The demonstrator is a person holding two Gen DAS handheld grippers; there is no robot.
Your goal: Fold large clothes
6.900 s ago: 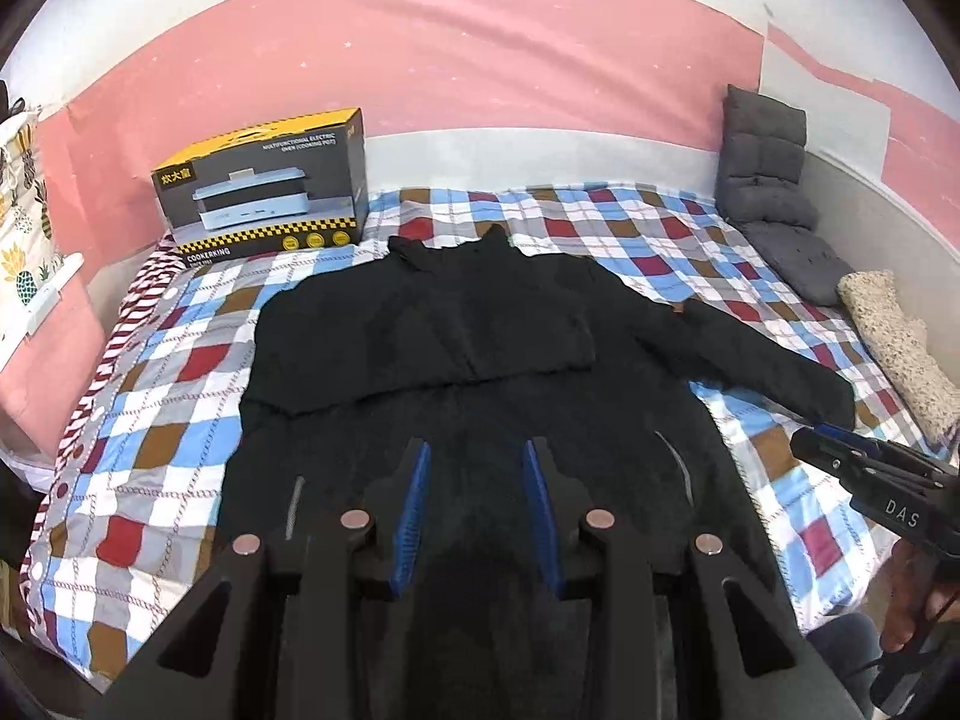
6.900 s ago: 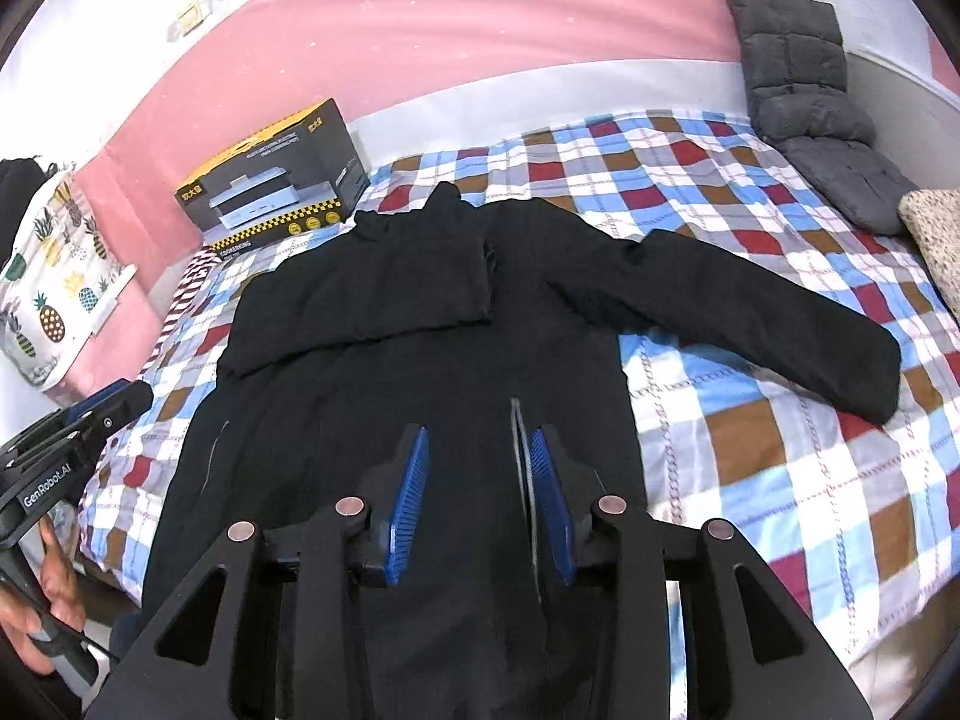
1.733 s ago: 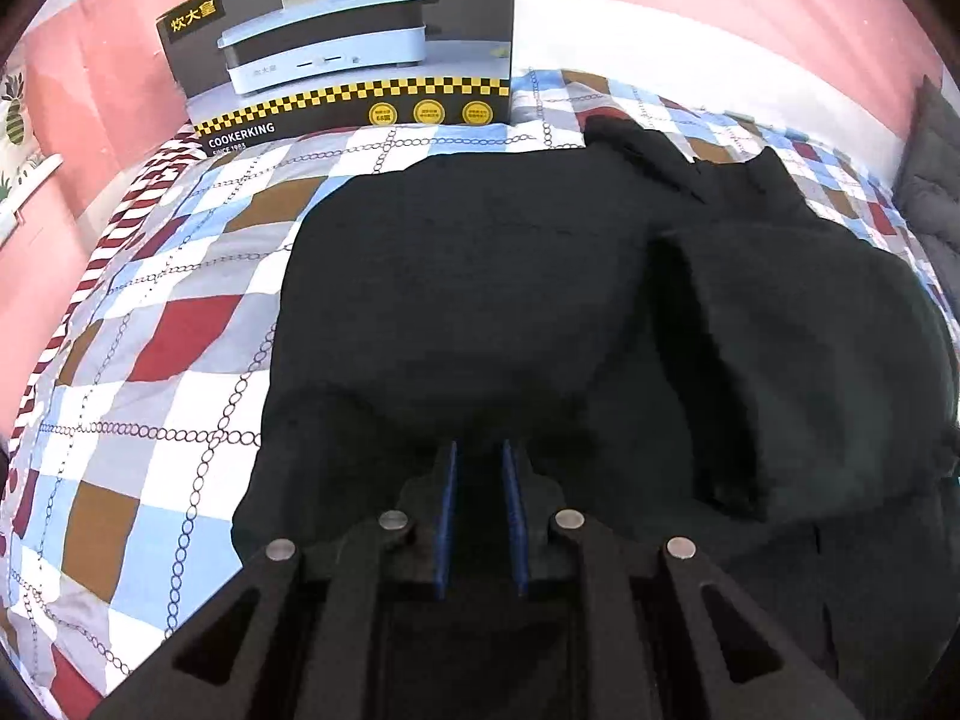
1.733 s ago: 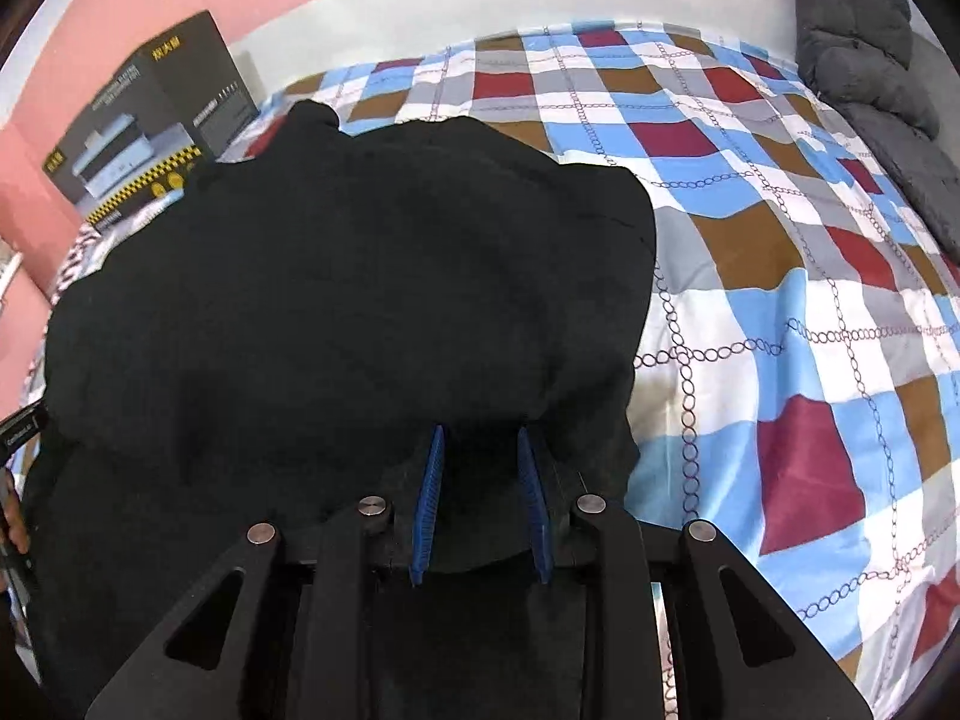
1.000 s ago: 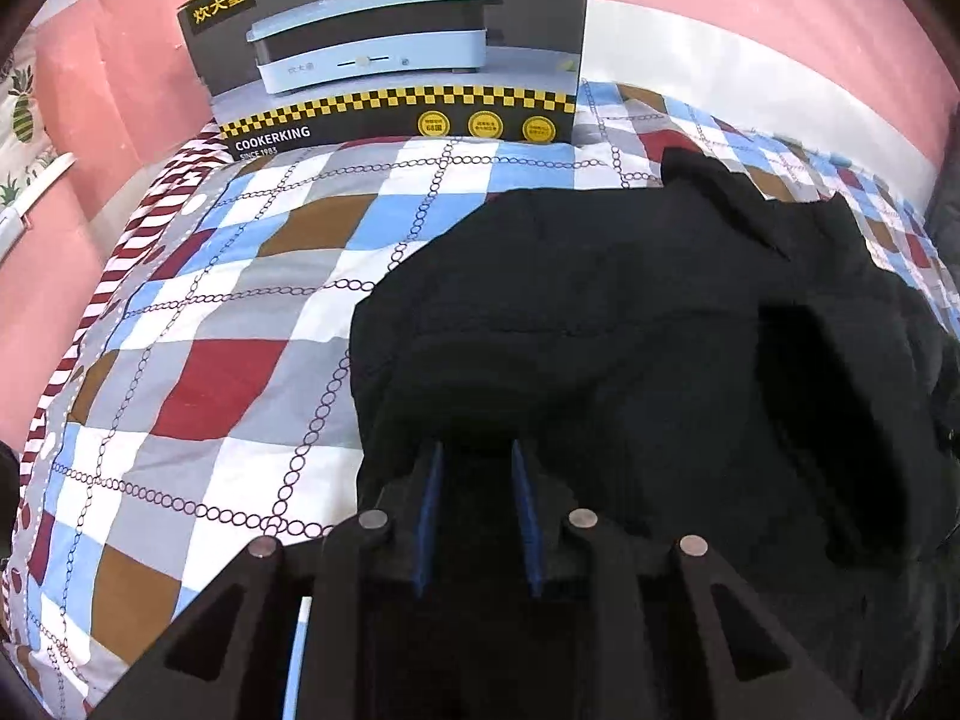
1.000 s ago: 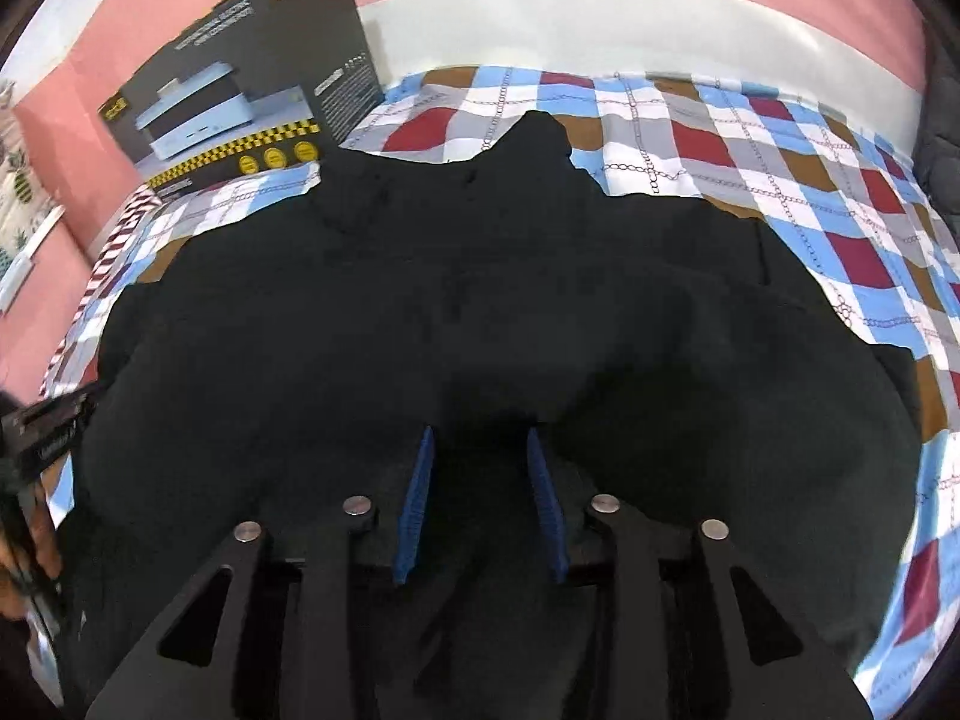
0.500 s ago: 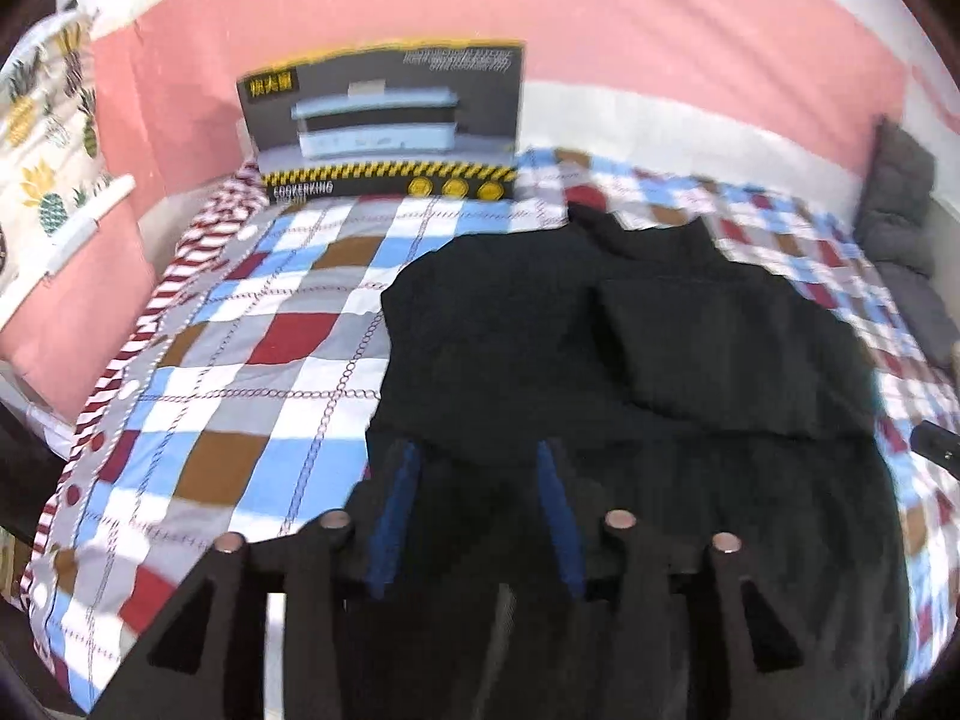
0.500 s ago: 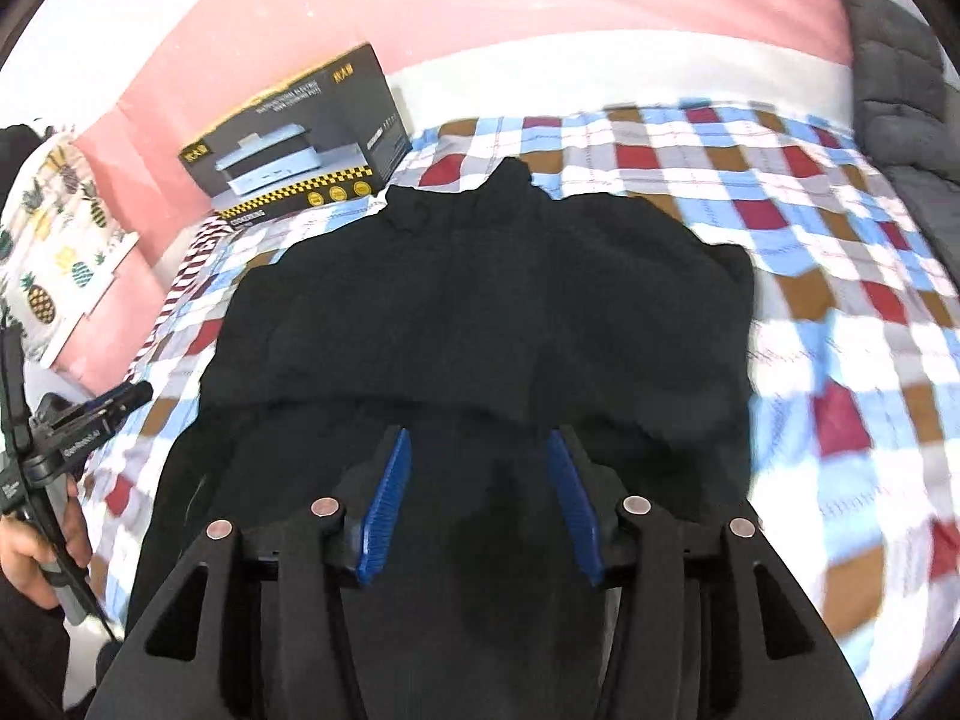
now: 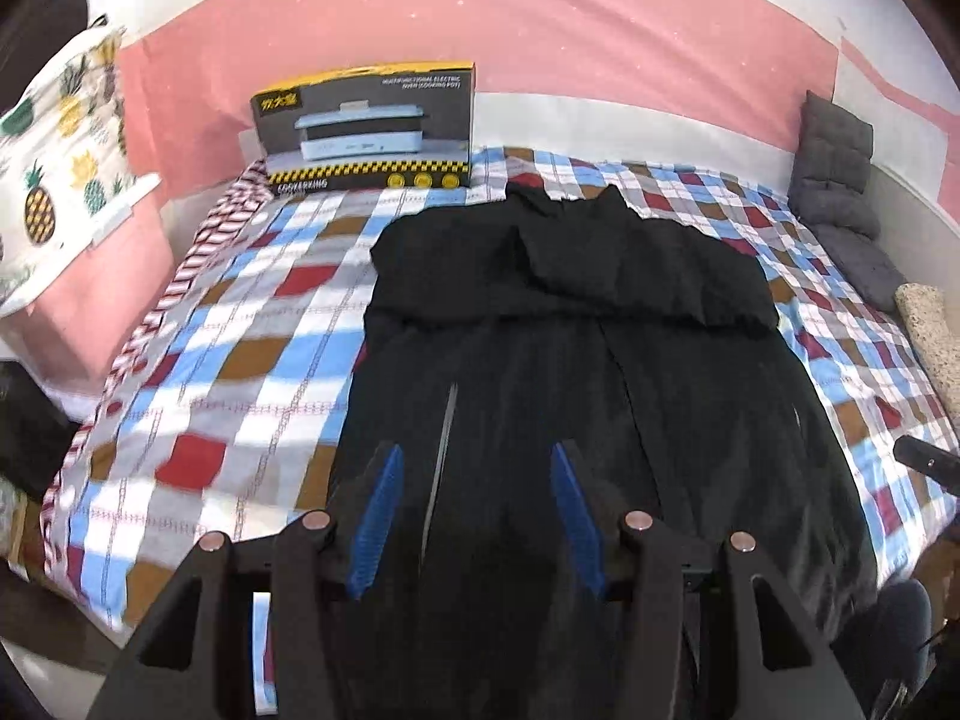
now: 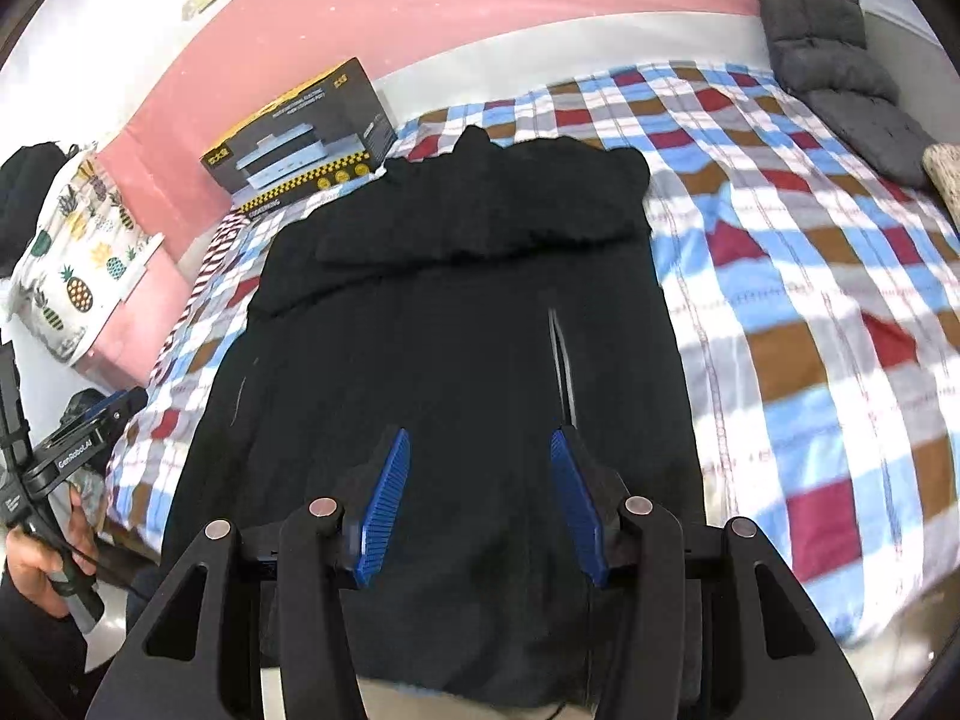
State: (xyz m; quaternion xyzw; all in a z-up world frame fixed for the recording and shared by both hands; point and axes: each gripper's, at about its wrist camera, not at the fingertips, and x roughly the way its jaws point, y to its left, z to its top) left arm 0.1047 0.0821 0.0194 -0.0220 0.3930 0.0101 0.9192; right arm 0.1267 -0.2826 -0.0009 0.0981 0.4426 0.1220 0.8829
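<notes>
A large black jacket (image 9: pixel 570 324) lies flat on the checked bedspread (image 9: pixel 240 360), collar toward the far wall, both sleeves folded across its chest. It also shows in the right wrist view (image 10: pixel 456 312). My left gripper (image 9: pixel 474 462) is open and empty, hovering above the jacket's lower left part. My right gripper (image 10: pixel 480 444) is open and empty above the jacket's lower middle. The left gripper also shows at the left edge of the right wrist view (image 10: pixel 78 438); the right gripper's tip (image 9: pixel 924 462) shows at the right edge of the left wrist view.
A cooker box (image 9: pixel 366 126) stands at the head of the bed by the pink wall. Grey cushions (image 9: pixel 840 180) and a beige roll (image 9: pixel 930 336) lie along the right side. A pineapple-print pillow (image 9: pixel 54 138) sits at the left. The jacket hem hangs over the bed's near edge.
Both grippers were shut on the sleeves and laid them across the chest, then let go, opened and pulled back toward the foot of the bed.
</notes>
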